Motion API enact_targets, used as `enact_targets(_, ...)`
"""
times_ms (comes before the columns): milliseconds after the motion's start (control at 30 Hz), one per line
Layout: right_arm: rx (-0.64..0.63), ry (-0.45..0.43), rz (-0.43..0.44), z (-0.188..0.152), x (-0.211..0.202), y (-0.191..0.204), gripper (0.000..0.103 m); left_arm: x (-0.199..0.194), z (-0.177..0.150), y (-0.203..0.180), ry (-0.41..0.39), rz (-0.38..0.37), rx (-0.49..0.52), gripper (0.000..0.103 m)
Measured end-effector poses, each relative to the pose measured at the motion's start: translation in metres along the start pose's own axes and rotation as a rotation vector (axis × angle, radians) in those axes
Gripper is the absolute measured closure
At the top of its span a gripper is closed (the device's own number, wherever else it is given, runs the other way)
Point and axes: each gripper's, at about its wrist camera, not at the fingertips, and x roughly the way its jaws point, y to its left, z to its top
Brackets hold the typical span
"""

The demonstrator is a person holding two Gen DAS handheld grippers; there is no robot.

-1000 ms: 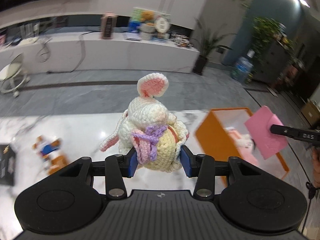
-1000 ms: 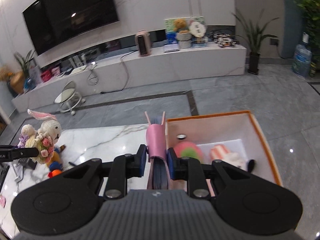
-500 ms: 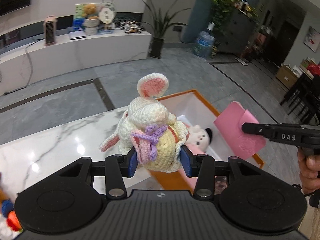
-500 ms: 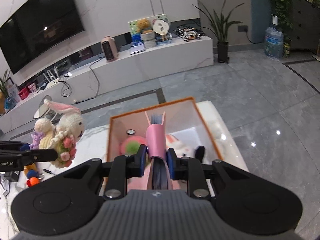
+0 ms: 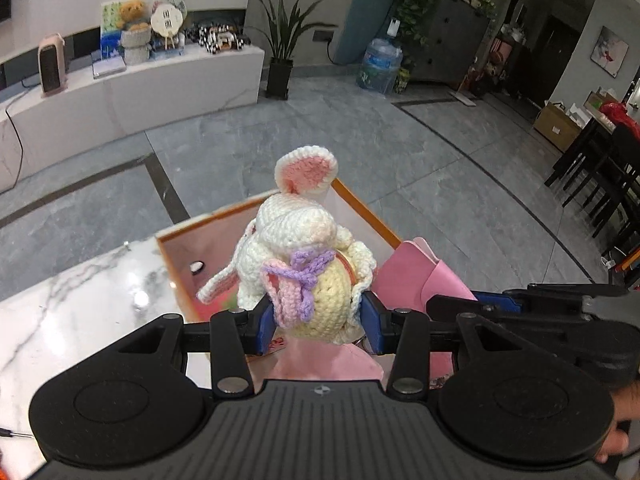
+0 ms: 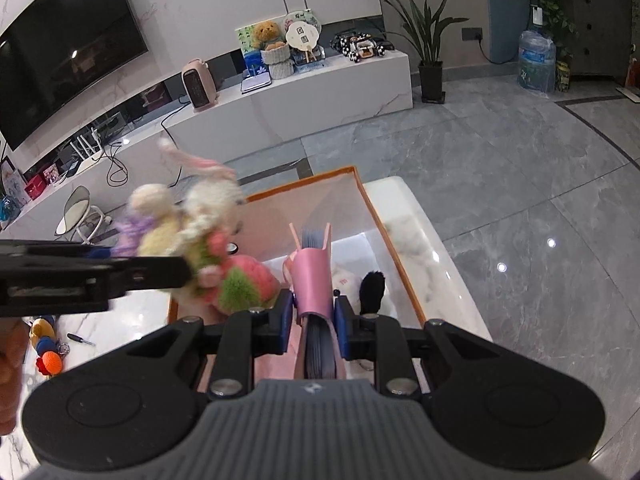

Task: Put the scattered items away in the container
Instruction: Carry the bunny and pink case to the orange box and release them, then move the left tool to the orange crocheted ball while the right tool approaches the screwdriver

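Crochet rabbit, clamped in the left gripper, now hangs over the orange box just ahead, having crossed from the table, beside the right gripper pinching a pink notebook: 2 releases remain.

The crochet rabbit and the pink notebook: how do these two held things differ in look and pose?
The crochet rabbit is soft, rounded yarn in white, yellow and purple; the pink notebook is flat, stiff and one colour. The rabbit is gripped at its yellow body by the left tongs, one ear up; the notebook stands on edge in the right tongs, its pages showing. Both are clamped and held over the orange box.
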Motion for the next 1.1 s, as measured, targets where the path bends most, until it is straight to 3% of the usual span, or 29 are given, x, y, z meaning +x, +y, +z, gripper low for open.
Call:
enact_targets(167,-0.011,0.012,0.0,0.0,0.005,0.002,0.076,0.017,0.0,0.001,0.017,0.035,-0.008,0.049)
enact_targets(433,-0.032,0.011,-0.025,-0.003,0.007,0.006,0.06,0.017,0.001,0.001,0.005,0.058,-0.024,0.048)
enact_targets(633,-0.027,0.015,-0.036,-0.004,0.006,0.008,0.059,0.012,0.002,0.002,0.0,0.073,-0.036,0.039)
enact_targets(1100,-0.052,0.019,-0.036,-0.002,0.006,0.022,0.055,-0.007,0.0,0.018,-0.025,0.081,-0.07,0.039)
